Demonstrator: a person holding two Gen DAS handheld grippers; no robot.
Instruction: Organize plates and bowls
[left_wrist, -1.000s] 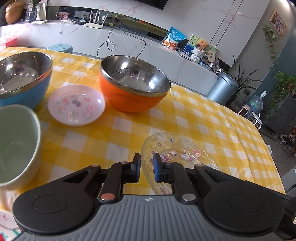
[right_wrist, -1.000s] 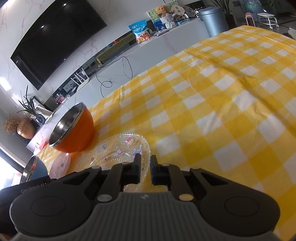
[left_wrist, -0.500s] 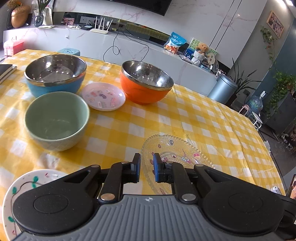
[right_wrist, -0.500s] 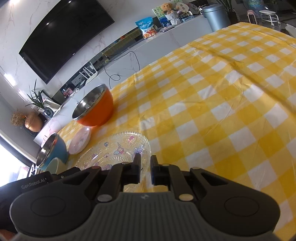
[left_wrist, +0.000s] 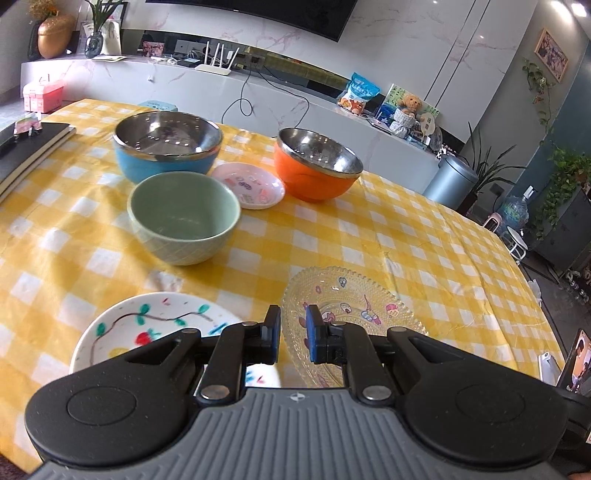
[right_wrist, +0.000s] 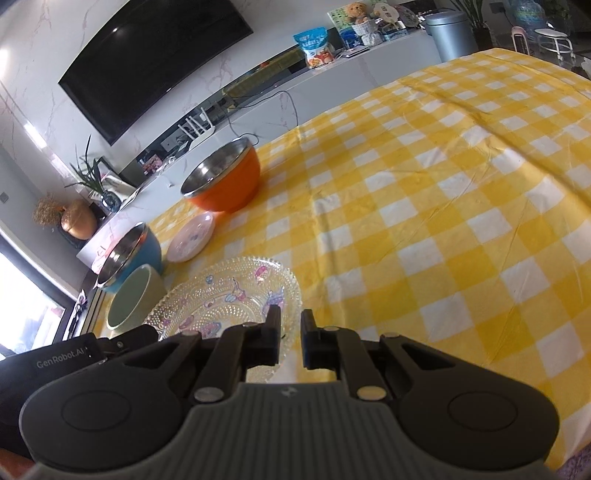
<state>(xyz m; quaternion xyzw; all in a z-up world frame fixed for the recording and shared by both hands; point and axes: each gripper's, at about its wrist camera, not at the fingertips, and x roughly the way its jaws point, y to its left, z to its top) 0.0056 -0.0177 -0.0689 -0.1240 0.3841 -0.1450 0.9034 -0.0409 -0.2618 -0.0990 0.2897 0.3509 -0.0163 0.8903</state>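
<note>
On the yellow checked table stand a blue steel-lined bowl (left_wrist: 166, 147), an orange steel-lined bowl (left_wrist: 317, 166), a green bowl (left_wrist: 184, 221), a small pink plate (left_wrist: 251, 184), a clear glass plate (left_wrist: 351, 317) and a white painted plate (left_wrist: 147, 332). My left gripper (left_wrist: 293, 332) hovers over the near edge between the white and glass plates, its jaws nearly shut and empty. My right gripper (right_wrist: 290, 334) hovers at the glass plate's (right_wrist: 229, 299) near right rim, jaws nearly shut and empty. The right wrist view also shows the orange bowl (right_wrist: 225, 184), blue bowl (right_wrist: 129, 254), green bowl (right_wrist: 133, 299) and pink plate (right_wrist: 192, 236).
Dark notebooks (left_wrist: 26, 151) lie at the table's far left. A white counter (left_wrist: 258, 96) with a router and snack bags runs behind the table. A grey bin (left_wrist: 450, 181) and stools stand at the right. The table's right half (right_wrist: 461, 221) is bare cloth.
Both grippers have pulled back and up from the table. More dishes have come into view: the green bowl, then the white painted plate. No dish has moved.
</note>
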